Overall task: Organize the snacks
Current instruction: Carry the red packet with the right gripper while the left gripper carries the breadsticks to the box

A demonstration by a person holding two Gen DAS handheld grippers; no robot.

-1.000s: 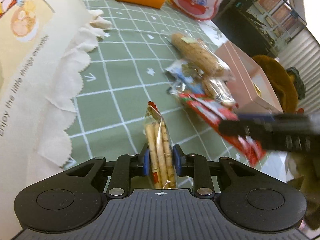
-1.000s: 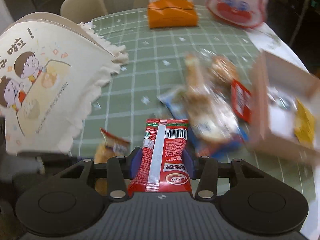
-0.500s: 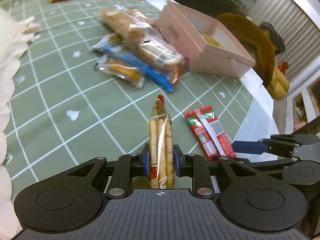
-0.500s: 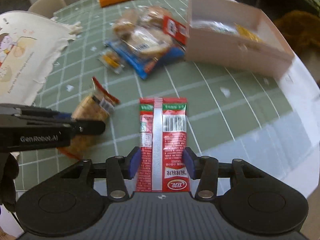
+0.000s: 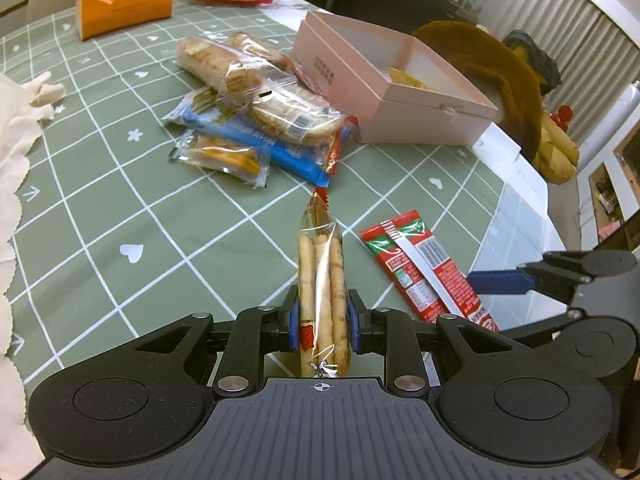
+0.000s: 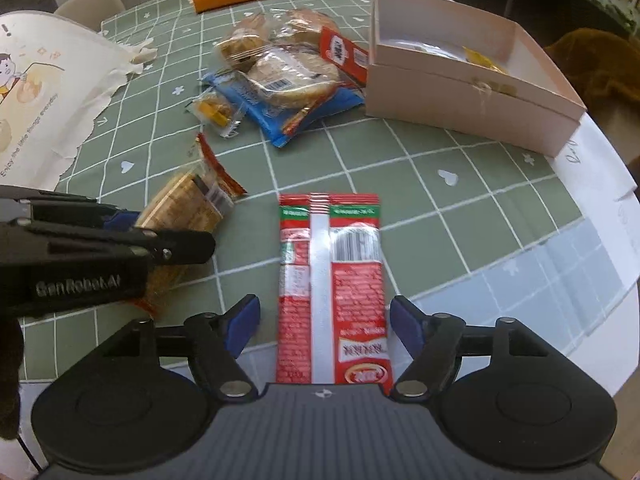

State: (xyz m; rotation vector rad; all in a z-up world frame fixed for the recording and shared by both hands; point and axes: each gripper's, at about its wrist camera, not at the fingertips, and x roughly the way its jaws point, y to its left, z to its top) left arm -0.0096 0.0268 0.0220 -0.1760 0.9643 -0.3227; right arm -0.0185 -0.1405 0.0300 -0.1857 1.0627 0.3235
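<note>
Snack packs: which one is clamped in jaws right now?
The clear biscuit-stick pack, squeezed between the left gripper jaws. The red packet lies flat between the right gripper open jaws; the others sit piled by the pink box.

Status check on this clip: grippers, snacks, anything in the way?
Left gripper shut on biscuit-stick pack. Right gripper open, red packet flat on table between its fingers. Pink box open ahead, path unobstructed.

Left gripper (image 5: 322, 322) – matte black body, ribbed grey top plate, round discs either side, silver screws at linkage pivots, blue pads on fingers (image 5: 294, 326). Right gripper (image 6: 325, 324) – same build (white "GenRobot.AI" lettering on left unit's side).
</note>
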